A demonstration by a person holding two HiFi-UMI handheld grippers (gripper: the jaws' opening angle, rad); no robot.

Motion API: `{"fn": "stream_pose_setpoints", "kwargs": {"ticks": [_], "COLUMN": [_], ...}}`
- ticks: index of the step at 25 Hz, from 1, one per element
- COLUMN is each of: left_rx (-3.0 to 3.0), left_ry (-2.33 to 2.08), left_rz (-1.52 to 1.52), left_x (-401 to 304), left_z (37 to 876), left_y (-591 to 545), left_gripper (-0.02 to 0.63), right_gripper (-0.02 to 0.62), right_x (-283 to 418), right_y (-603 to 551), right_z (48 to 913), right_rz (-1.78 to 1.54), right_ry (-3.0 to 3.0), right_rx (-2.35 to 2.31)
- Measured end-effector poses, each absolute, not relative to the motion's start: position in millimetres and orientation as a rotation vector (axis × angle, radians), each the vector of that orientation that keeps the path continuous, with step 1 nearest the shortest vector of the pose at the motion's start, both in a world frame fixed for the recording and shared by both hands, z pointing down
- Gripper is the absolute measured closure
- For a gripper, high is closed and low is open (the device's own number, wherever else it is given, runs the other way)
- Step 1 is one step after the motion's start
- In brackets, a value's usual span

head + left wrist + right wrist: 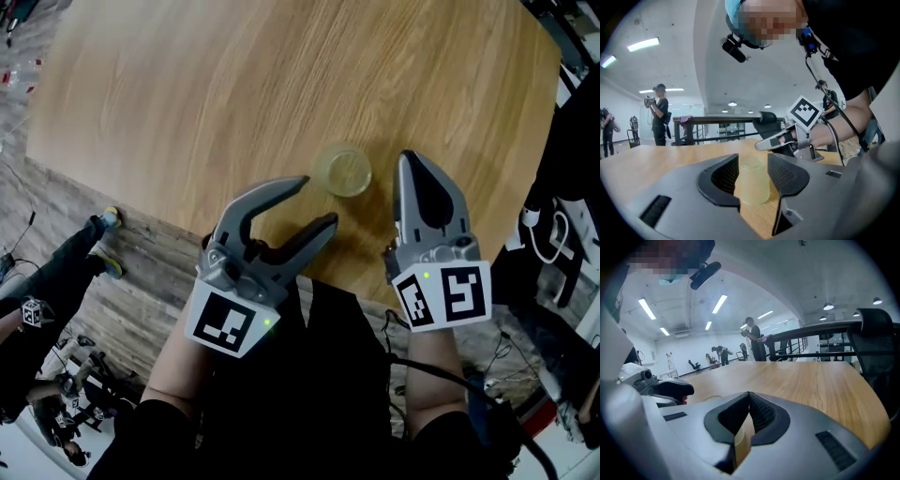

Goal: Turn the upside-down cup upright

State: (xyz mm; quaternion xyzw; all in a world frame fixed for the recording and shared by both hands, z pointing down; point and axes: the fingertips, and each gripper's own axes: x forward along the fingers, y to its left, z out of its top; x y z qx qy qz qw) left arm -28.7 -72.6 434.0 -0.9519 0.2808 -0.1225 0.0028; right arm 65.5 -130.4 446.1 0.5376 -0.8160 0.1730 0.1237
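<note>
Pale wooden table (pixel 234 94), black railing (pixel 717 120) behind, bystander (pixel 659 112) beyond

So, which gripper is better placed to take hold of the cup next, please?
Left, I think. The left gripper has its jaws apart, and in its own view the cup stands framed between them. The right gripper is shut beside the cup.

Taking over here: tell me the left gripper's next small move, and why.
Probably ease the left gripper forward until its fingers straddle the cup. The fingers stand apart, and the cup stands on the table just ahead of their tips; the right gripper is shut, off to its right.
</note>
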Motion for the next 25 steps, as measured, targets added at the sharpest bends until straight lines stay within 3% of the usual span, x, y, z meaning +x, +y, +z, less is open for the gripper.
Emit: {"fn": "stream_pose_setpoints", "kwargs": {"ticks": [5, 15, 25], "left_rx": [-2.939, -2.989, -2.905], "left_ry": [1.052, 1.278, 1.451], "left_rz": [-0.192, 0.051, 0.02], "left_x": [-37.7, -31.5, -9.8], "left_z": [363.5, 256.5, 209.9], "left_y": [-70.5, -22.7, 27.0], "left_gripper": [0.595, 0.598, 0.598], "right_gripper": [0.581, 0.581, 0.581], "right_x": [51.5, 40.6, 42.3], "right_y": [-109.2, -38.9, 22.9], "right_z": [363.9, 279.0, 215.5], "right_rz": [0.448, 0.389, 0.239], "right_ry": [-2.47, -2.554, -2.65], "right_rx": [1.591, 1.557, 1.501]}}
